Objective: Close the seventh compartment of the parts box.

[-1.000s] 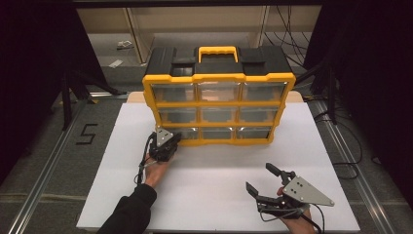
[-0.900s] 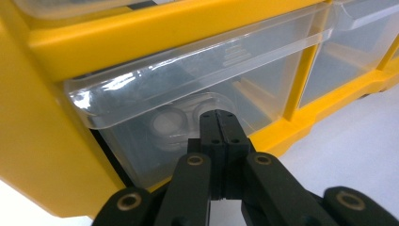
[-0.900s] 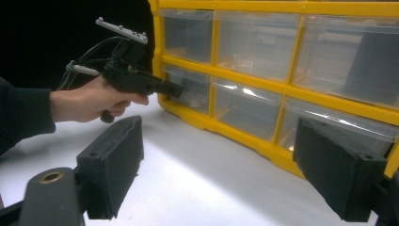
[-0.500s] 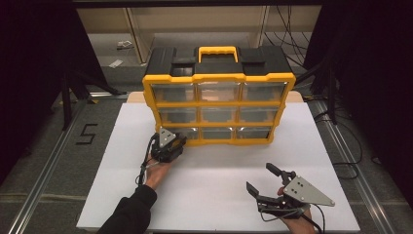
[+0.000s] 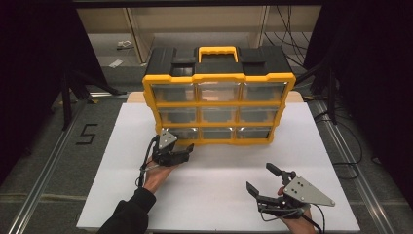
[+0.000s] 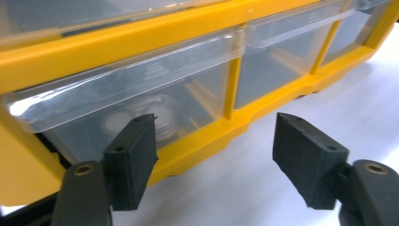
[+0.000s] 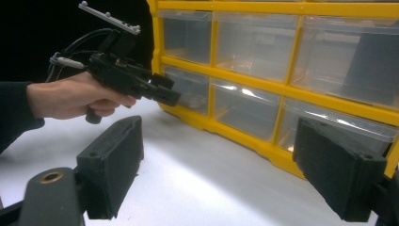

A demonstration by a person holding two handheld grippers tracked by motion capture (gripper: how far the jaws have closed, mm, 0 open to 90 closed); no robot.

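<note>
A yellow organiser (image 5: 219, 80) with a black top and clear drawers stands at the back of the white table. My left gripper (image 5: 188, 149) sits just in front of its bottom-left drawer (image 5: 178, 132). Its jaws have just been opening, and they stand apart with nothing between them. In the left gripper view that drawer (image 6: 141, 94) looks pushed in, and a small round clear item (image 6: 160, 115) lies inside, beyond the left gripper (image 6: 214, 136). My right gripper (image 5: 258, 178) rests open near the front right, empty. The right gripper view shows its own jaws (image 7: 216, 141) wide, and the left gripper (image 7: 164, 92) farther off.
The white table top (image 5: 219, 170) stretches between the two grippers and the organiser. A yellow carry handle (image 5: 216, 50) sits on the organiser's top. Dark floor with a taped number (image 5: 86, 134) lies to the left, and cables run on the right.
The left gripper's jaws have opened from shut, and the hand has drawn back a little from the bottom-left drawer. The right gripper has stayed put.
</note>
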